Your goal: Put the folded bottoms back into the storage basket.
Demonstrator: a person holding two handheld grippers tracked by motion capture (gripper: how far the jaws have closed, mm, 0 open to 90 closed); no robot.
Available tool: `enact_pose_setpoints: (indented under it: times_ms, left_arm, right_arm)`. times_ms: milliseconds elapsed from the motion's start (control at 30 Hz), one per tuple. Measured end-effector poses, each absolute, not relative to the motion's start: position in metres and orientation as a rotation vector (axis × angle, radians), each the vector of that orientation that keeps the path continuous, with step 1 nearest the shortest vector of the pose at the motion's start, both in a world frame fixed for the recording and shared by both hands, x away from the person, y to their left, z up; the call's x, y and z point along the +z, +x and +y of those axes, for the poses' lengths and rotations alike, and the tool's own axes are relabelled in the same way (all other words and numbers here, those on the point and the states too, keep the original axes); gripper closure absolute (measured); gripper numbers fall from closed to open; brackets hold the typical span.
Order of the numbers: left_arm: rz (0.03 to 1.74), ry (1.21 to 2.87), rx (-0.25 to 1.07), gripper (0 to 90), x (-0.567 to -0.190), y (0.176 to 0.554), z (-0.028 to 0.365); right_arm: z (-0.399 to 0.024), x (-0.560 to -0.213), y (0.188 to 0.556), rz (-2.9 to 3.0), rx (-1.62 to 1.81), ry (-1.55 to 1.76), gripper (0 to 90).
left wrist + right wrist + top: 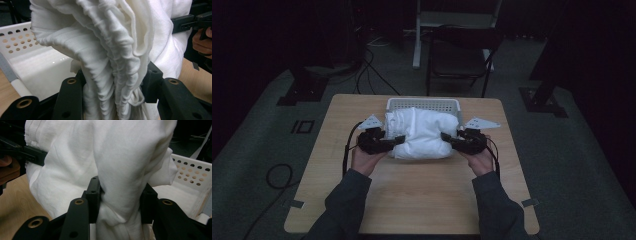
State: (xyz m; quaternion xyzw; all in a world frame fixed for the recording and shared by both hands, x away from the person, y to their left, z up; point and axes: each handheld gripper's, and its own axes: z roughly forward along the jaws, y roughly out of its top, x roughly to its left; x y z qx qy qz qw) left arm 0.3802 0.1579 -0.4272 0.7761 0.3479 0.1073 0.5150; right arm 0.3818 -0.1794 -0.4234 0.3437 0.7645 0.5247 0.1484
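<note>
A folded white cloth bundle is held up over the near rim of a white perforated basket at the table's far middle. My left gripper is shut on the bundle's left end, where gathered folds of the cloth are pinched between its jaws. My right gripper is shut on the right end, and the cloth bulges up between its black jaws. The basket's wall lies behind the cloth in the left gripper view, and the same basket is at the right in the right gripper view.
The wooden table has bare room between the bundle and its near edge. A dark chair and a white frame leg stand beyond the table. Cables trail on the floor at the left.
</note>
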Motion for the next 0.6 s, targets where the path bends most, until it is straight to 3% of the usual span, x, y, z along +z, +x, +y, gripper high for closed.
enact_pose_setpoints:
  times_ms: [600]
  left_arm:
    - [0.828, 1.858, 0.277, 55.1, -0.417, 0.399, 0.156]
  right_arm:
    - [-0.179, -0.409, 0.395, 2.167, 1.500, 0.989, 62.2]
